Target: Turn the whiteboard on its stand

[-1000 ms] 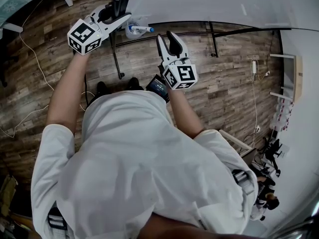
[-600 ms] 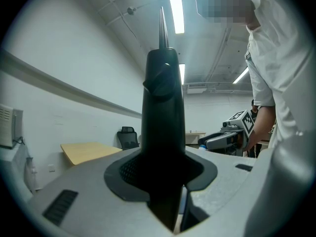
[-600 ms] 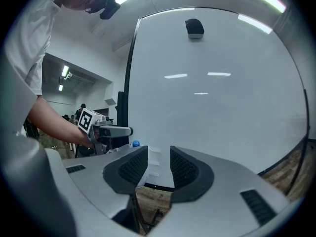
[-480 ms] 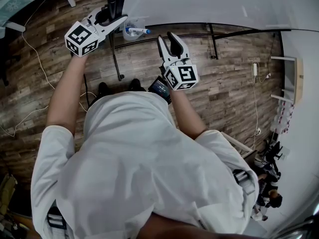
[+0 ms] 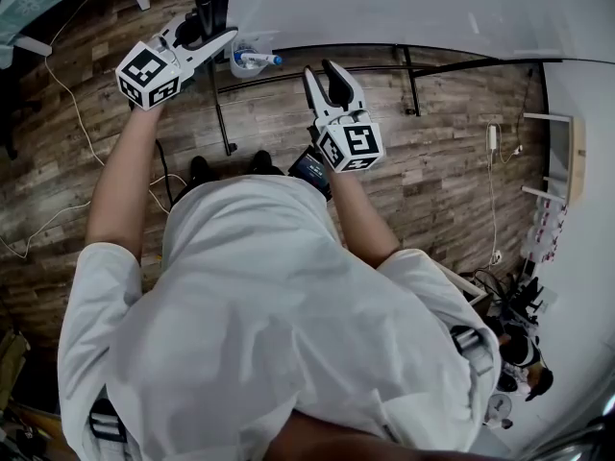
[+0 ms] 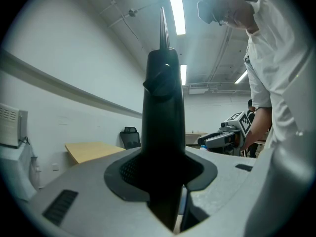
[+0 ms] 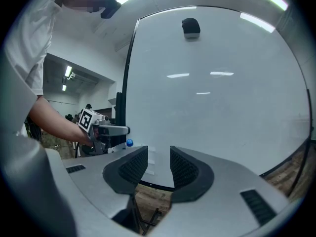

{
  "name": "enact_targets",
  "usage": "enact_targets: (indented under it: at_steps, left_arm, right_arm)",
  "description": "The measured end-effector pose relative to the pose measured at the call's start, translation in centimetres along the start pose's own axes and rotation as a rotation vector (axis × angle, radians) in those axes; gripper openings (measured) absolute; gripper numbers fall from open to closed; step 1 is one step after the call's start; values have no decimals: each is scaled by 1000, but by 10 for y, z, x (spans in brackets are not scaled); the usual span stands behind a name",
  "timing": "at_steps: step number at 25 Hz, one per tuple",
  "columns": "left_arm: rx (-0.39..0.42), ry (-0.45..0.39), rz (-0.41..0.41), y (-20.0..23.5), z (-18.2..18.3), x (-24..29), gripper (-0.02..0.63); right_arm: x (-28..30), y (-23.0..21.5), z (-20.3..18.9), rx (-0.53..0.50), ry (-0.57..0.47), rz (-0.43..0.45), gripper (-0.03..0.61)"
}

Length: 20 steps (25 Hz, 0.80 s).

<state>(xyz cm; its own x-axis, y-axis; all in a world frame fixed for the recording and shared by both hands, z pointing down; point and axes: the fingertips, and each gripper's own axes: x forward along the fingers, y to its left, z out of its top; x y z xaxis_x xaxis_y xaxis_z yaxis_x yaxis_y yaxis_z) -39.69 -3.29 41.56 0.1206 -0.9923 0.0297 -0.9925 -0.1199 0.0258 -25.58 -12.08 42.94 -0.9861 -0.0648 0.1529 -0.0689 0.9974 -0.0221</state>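
Observation:
The whiteboard (image 5: pixel 404 8) lies tilted across the top of the head view, and its white face fills the right gripper view (image 7: pixel 212 83). Its black side frame (image 6: pixel 163 107) runs up between the jaws of my left gripper (image 5: pixel 213 27), which is shut on that edge. My right gripper (image 5: pixel 321 69) hovers just below the board's lower edge, open, with nothing between its pads (image 7: pixel 183 168). A blue-capped marker (image 5: pixel 256 59) lies in a small holder at the board's lower left corner. A black eraser (image 7: pixel 190 27) sticks to the board's face.
The stand's black bars (image 5: pixel 413 65) and legs (image 5: pixel 221 113) cross the wooden floor under the board. White cables (image 5: pixel 58 94) trail at the left. A white shelf unit (image 5: pixel 567 142) and a wall stand at the right. My own body fills the lower half.
My left gripper has shifted a little up and to the left, still clamped on the frame, and the board's corner with the marker moved with it. The right gripper has stayed put.

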Motion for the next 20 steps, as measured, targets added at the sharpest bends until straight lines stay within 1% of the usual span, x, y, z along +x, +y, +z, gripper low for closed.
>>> enact_targets:
  at_steps: [4, 8, 11, 15, 20]
  left_arm:
    - [-1, -9, 10, 1, 2, -8, 166]
    - [-2, -19, 15, 9, -7, -35, 166]
    - [-5, -24, 18, 15, -10, -44, 166]
    - [-5, -26, 27, 17, -9, -45, 166]
    - [-15, -47, 58, 17, -9, -49, 166]
  right_arm:
    - [-1, 0, 2, -3, 1, 7, 135]
    - [8, 20, -7, -6, 7, 12, 135]
    - [15, 26, -10, -5, 10, 21, 135]
    - [16, 22, -9, -4, 6, 27, 135]
    - [10, 14, -9, -4, 5, 21, 135]
